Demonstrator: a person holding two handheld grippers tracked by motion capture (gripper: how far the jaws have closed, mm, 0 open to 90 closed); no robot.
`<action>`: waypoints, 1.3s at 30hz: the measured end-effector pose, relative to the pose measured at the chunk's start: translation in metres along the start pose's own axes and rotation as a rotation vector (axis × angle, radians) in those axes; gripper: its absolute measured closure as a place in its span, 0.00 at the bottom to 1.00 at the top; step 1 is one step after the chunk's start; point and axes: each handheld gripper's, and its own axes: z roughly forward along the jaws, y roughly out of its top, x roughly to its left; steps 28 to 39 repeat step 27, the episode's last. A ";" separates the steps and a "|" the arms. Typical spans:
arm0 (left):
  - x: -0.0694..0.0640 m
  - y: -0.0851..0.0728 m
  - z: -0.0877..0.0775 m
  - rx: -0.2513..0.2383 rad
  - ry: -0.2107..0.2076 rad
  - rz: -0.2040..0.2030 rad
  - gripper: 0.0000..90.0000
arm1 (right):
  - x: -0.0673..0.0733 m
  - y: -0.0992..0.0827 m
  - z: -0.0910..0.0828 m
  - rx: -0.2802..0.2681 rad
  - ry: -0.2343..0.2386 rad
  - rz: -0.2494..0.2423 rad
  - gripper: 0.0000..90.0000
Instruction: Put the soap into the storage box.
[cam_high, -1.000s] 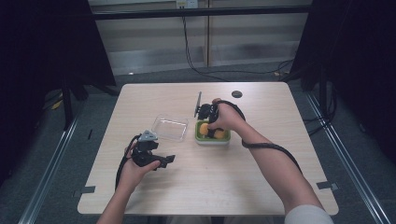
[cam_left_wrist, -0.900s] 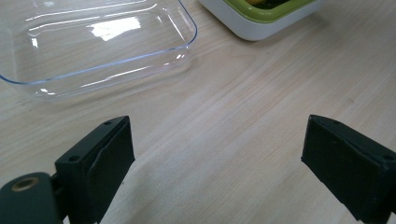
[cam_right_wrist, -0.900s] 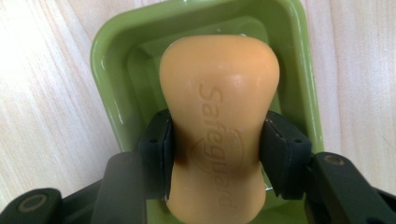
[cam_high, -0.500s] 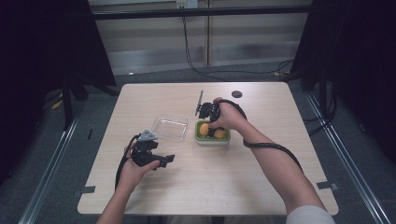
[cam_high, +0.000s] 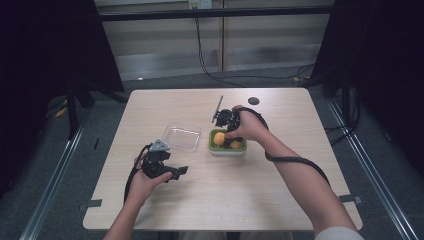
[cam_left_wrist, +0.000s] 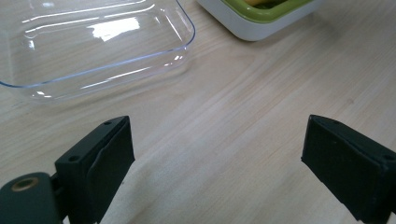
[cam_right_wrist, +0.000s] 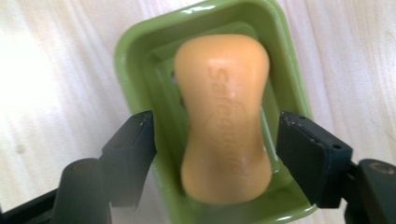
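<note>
At the left, the left gripper (cam_high: 181, 170) is held low over the pale wooden table (cam_high: 280, 195), its jaws spread wide on nothing, seemingly parked out of the way. Just beyond it lies a clear, shallow plastic lid (cam_high: 182, 136), probably set aside to be fitted later. Further right, the waisted orange soap bar (cam_right_wrist: 225, 116) rests inside the green plastic soap dish (cam_right_wrist: 140, 60). The right gripper (cam_right_wrist: 217, 154) straddles it, its jaws having just been opening, pads clear of the soap, apparently after release.
</note>
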 end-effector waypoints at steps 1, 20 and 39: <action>0.001 0.000 -0.001 0.015 0.001 0.005 0.10 | 0.002 -0.001 -0.001 -0.008 0.001 -0.005 0.31; -0.002 0.000 -0.001 0.010 0.006 0.016 0.10 | 0.035 -0.029 -0.017 -0.098 0.033 0.031 0.17; -0.004 0.000 0.001 0.013 0.006 0.010 0.09 | 0.045 -0.046 -0.018 -0.132 0.059 0.061 0.11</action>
